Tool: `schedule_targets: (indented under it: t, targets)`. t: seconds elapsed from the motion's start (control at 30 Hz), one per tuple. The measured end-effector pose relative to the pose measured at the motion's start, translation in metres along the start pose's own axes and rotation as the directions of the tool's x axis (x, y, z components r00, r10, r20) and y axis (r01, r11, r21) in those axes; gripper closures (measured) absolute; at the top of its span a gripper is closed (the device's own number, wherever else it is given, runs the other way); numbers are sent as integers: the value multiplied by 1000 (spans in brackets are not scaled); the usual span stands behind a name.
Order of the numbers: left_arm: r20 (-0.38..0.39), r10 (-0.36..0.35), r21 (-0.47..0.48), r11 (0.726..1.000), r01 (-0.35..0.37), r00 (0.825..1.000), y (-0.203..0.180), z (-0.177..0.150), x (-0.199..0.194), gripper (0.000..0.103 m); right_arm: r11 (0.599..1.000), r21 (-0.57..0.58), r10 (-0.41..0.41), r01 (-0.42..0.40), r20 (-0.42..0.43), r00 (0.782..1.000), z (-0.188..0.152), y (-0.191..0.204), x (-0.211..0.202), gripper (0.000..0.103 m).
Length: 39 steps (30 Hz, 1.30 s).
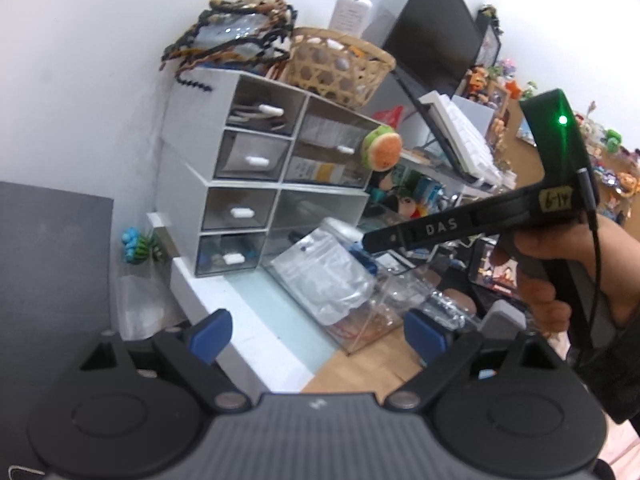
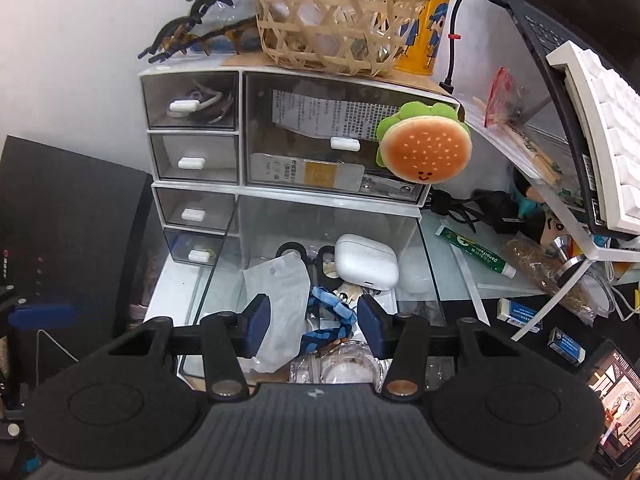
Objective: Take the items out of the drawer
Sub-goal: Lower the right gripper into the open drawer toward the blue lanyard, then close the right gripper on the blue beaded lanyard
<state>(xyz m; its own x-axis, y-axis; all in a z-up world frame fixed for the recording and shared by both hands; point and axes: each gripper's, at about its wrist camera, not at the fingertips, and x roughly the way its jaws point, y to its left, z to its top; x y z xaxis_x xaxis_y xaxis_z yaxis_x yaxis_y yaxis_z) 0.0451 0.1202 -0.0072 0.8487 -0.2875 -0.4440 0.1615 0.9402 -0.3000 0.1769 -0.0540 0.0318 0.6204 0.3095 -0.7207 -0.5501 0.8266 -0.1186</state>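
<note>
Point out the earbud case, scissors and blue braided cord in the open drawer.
earbud case (image 2: 366, 261), right wrist view, lid top.
scissors (image 2: 324, 261), right wrist view, black handle loop.
blue braided cord (image 2: 335, 307), right wrist view, mid-length.

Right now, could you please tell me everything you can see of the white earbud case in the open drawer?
The white earbud case is a smooth, glossy, rounded plastic pebble with its lid closed; a seam runs round it and a small dark port shows on its near edge. It lies flat toward the back of the pulled-out clear drawer, resting on black scissors and other clutter. The open right claw hovers short of it, not touching.
</note>
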Motion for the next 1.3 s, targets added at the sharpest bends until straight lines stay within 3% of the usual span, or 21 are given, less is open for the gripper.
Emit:
schedule_targets:
  t: [0.4,0.57,0.87,1.2,1.3]
  targets:
    - [20,-5,-36,999,6,1000,8,3,-4,8,999,-25,-28,26,-75,997,8,5,23,52]
    - [19,-29,-50,998,30,999,10,4,-1,8,999,-42,-25,20,-120,992,11,3,33,61]
    - [-2,-31,-34,999,31,1000,13,-2,3,8,997,-70,-26,12,-199,980,18,0,50,62]
    - [9,-39,-70,997,40,999,20,0,2,8,993,-108,-72,51,-203,977,26,-3,43,62]
    - [5,-31,-59,998,31,1000,19,-1,2,8,994,-97,-71,53,-189,979,24,-5,42,68]
